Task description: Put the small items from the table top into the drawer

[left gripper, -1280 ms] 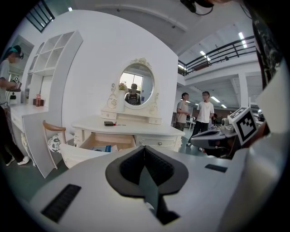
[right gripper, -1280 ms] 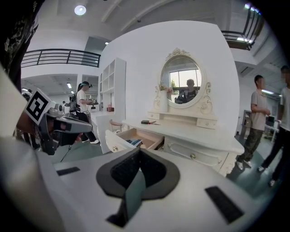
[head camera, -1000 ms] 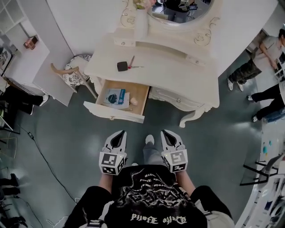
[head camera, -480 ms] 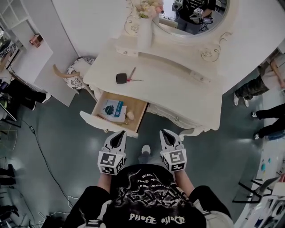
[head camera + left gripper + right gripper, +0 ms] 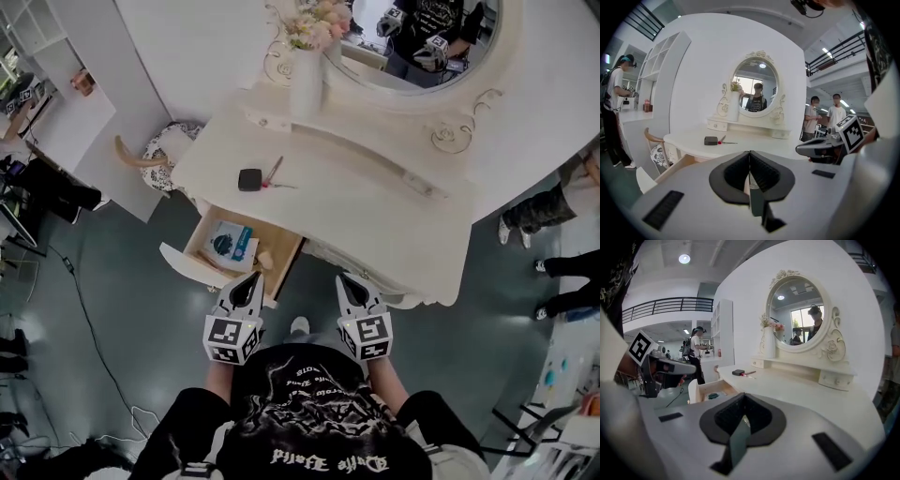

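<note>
A small black box [image 5: 249, 179] and a thin red-handled tool [image 5: 274, 172] lie on the white dressing table [image 5: 375, 202]. Below them the wooden drawer [image 5: 287, 246] stands pulled out, holding a packet with a blue disc [image 5: 228, 244] and a small pale item [image 5: 265, 259]. My left gripper [image 5: 248, 286] hangs just before the drawer's front, shut and empty. My right gripper [image 5: 350, 287] is beside it, short of the table edge, also shut and empty. The left gripper view shows the box [image 5: 710, 140] ahead; the right gripper view shows the box [image 5: 738, 372] and drawer [image 5: 711, 389].
A white vase of flowers [image 5: 307, 70] and an oval mirror [image 5: 422, 37] stand at the table's back. A chair [image 5: 150, 155] sits left of the table, with white shelving [image 5: 56, 112] beyond. People stand at the right [image 5: 539, 211], and a cable [image 5: 89, 319] runs across the floor.
The table and open drawer have come nearer to both grippers as the person walked up. Both grippers stayed shut and side by side.
</note>
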The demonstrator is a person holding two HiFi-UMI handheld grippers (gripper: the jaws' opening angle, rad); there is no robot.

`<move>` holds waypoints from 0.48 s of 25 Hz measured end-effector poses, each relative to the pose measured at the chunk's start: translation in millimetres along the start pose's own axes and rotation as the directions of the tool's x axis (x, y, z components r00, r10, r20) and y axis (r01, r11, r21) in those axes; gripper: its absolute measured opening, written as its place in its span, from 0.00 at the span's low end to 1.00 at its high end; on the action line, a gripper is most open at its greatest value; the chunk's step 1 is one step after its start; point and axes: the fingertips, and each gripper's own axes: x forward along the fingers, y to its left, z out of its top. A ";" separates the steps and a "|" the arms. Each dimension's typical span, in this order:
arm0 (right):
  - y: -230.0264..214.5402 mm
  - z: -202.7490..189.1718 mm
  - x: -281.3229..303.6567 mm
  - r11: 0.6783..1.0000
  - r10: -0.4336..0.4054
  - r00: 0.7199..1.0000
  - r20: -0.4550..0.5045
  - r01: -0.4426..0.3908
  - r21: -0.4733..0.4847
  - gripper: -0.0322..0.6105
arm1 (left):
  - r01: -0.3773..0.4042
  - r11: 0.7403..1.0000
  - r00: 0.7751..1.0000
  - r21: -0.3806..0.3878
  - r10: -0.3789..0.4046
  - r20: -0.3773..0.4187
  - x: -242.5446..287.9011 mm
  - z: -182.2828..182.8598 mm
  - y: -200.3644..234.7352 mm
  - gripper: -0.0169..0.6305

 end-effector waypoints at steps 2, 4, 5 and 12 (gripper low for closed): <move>-3.3 -3.3 6.7 1.000 0.021 1.000 -0.012 -0.021 0.003 0.07 | -0.011 1.000 1.000 0.025 0.011 0.004 8.2 4.4 1.3 0.05; -7.0 -5.6 11.6 1.000 0.030 0.999 -0.019 -0.029 0.005 0.07 | -0.015 0.999 1.000 0.051 0.015 0.003 15.4 7.4 1.5 0.05; -9.6 -5.2 13.1 1.000 0.031 0.999 -0.019 -0.031 0.003 0.07 | -0.017 0.998 1.000 0.052 0.016 0.005 18.5 8.8 0.6 0.05; -10.4 -6.3 26.1 0.998 0.069 0.997 -0.037 -0.069 -0.005 0.07 | -0.049 0.998 0.999 0.034 0.049 0.012 22.8 8.7 3.9 0.05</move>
